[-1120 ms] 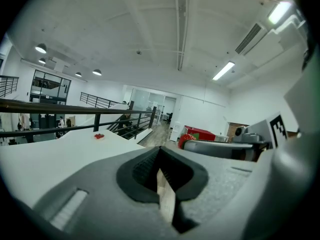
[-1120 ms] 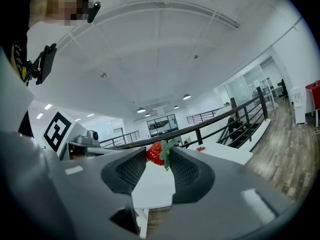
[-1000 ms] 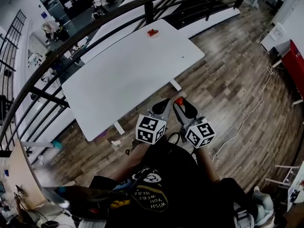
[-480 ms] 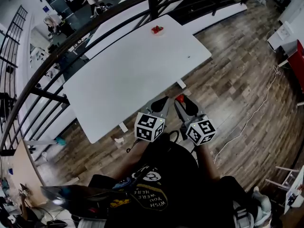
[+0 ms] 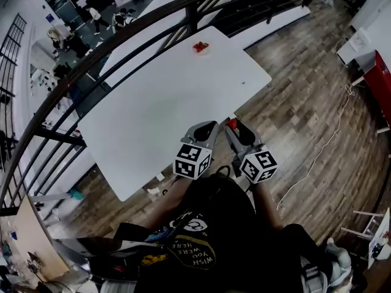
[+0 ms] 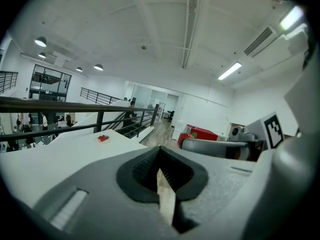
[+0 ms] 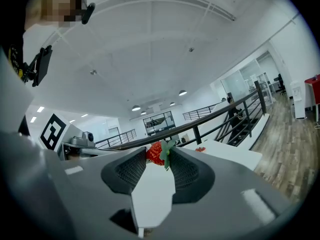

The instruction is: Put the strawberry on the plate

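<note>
Strawberry (image 7: 156, 153) sits pinched at the right gripper's (image 5: 234, 127) tips, while the left gripper (image 5: 208, 128) is pressed together and empty. Both have advanced over the table (image 5: 153, 102) edge. The plate (image 5: 206, 51) remains far ahead of them.

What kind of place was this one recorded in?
Probably an office or lab mezzanine: a black railing overlooks a lower floor with desks and people, and a white table stands on wood-plank flooring.

Left hand-held gripper (image 5: 209, 126) jaws together, empty; right hand-held gripper (image 5: 234, 127) clamps strawberry (image 7: 154, 154); both side by side.
</note>
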The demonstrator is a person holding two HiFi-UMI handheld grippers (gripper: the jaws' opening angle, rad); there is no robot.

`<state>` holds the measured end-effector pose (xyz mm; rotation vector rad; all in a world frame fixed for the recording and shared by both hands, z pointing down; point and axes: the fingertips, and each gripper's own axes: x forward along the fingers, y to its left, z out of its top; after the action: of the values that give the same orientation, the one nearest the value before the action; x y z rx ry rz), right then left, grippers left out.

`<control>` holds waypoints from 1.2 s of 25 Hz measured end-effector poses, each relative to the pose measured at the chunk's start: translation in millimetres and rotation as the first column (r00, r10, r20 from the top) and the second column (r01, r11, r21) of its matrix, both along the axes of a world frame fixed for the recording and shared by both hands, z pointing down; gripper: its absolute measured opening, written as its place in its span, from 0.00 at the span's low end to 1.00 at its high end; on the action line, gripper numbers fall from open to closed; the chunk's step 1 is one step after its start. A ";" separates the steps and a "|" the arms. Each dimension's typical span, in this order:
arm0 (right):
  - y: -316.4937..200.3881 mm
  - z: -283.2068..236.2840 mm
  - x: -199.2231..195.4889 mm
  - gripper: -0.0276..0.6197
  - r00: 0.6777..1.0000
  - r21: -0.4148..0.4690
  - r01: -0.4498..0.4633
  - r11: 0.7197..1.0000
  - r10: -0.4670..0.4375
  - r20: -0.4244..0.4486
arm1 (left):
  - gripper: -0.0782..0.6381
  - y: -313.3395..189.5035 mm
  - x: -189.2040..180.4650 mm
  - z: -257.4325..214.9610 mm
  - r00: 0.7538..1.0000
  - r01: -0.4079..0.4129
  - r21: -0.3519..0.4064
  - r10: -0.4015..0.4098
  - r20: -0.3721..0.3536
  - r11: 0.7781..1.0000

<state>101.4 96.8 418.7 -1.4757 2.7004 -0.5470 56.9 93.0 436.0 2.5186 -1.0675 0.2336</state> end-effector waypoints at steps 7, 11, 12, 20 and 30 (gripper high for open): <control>-24.5 4.9 -9.5 0.28 1.000 -0.012 -0.018 1.000 0.018 -0.002 | 0.12 -26.8 -15.3 8.2 1.000 0.007 -0.016 -0.007 -0.010 1.000; -44.8 12.7 -8.2 0.28 1.000 -0.026 -0.002 1.000 0.001 -0.009 | 0.12 -48.7 -18.8 12.1 0.999 0.032 -0.020 -0.032 -0.015 0.999; -50.6 12.5 -7.3 0.28 1.000 -0.026 0.003 1.000 -0.003 -0.009 | 0.12 -54.3 -18.4 12.4 0.999 0.038 -0.022 -0.038 -0.015 0.999; -100.8 5.9 8.2 0.28 0.998 -0.022 0.054 0.998 -0.054 -0.019 | 0.12 -104.0 -1.2 4.9 0.997 0.072 -0.006 -0.072 0.002 0.997; -158.9 7.6 37.0 0.28 0.991 -0.025 0.132 0.991 -0.132 -0.013 | 0.12 -161.6 27.3 4.8 0.990 0.141 -0.003 -0.141 0.017 0.990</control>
<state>138.4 -62.0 426.3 -1.3176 2.8281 -0.5774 84.2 -68.6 440.9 2.4283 -1.2447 0.2162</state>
